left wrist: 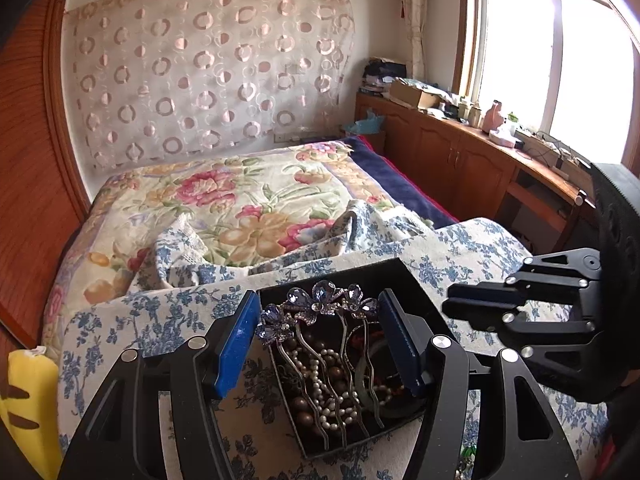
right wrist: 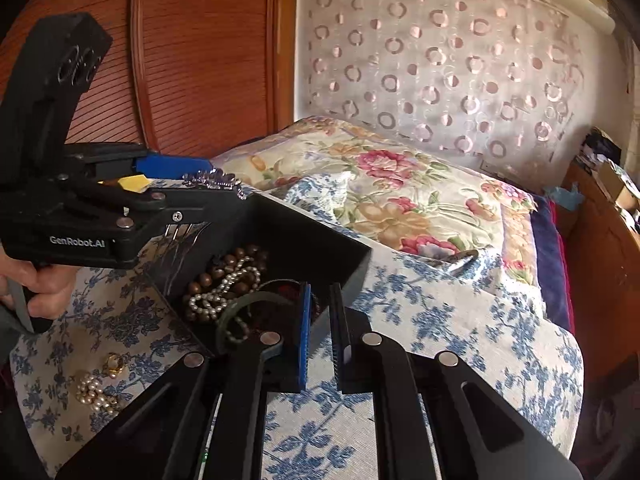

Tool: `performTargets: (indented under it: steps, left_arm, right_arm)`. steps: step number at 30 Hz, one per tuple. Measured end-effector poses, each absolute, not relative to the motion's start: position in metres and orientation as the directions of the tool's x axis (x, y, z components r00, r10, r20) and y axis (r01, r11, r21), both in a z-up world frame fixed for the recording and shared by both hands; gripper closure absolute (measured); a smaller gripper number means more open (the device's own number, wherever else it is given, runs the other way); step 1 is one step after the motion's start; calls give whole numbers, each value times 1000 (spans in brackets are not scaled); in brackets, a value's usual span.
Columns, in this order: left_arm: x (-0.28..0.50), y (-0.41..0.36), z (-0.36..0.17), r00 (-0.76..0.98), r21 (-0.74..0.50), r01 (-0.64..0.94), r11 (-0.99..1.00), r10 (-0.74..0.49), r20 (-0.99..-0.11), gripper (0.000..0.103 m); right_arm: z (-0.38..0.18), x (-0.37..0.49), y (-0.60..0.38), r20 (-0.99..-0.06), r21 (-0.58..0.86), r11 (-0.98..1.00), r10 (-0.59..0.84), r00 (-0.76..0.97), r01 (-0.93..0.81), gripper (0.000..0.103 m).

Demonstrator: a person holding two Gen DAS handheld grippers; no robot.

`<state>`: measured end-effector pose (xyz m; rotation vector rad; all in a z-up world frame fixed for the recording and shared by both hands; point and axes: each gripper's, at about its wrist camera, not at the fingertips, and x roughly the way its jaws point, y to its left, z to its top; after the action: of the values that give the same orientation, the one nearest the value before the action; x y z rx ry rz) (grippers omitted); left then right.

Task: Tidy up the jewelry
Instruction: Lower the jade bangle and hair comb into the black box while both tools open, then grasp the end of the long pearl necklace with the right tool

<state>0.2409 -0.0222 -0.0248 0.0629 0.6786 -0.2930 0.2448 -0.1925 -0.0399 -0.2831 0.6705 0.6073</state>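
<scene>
A black box (left wrist: 360,268) sits on the blue-flowered cloth, with a pearl necklace (left wrist: 320,384), brown beads (left wrist: 300,404) and a green bangle (right wrist: 240,312) inside. My left gripper (left wrist: 320,308) is shut on three hairpins with purple crystal flowers (left wrist: 316,300), and their wavy prongs hang over the box. The right wrist view shows it from the side (right wrist: 216,182), with the flower heads (right wrist: 212,179) between the blue pads. My right gripper (right wrist: 320,292) is nearly closed astride the near wall of the box (right wrist: 312,236), one pad inside and one outside. It also shows at the box's right edge (left wrist: 450,304).
A gold ring (right wrist: 114,364) and a pearl cluster (right wrist: 94,394) lie on the cloth left of the box. Beyond is a bed with a flowered quilt (left wrist: 240,200). A wooden cabinet (left wrist: 460,160) runs under the window, and a yellow plush (left wrist: 32,400) sits at lower left. A hand (right wrist: 44,284) grips the left tool.
</scene>
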Motion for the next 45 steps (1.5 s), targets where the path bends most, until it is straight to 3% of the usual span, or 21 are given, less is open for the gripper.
performTargets:
  steps: [14, 45]
  left_arm:
    - [247, -30, -35, 714, -30, 289, 957, -237, -659, 44]
    - [86, 9, -78, 666, -79, 263, 962, -240, -706, 43]
  right_arm:
    - [-43, 233, -208, -650, -43, 812, 419, 634, -582, 91]
    - [-80, 107, -215, -693, 21, 824, 421, 586, -567, 91]
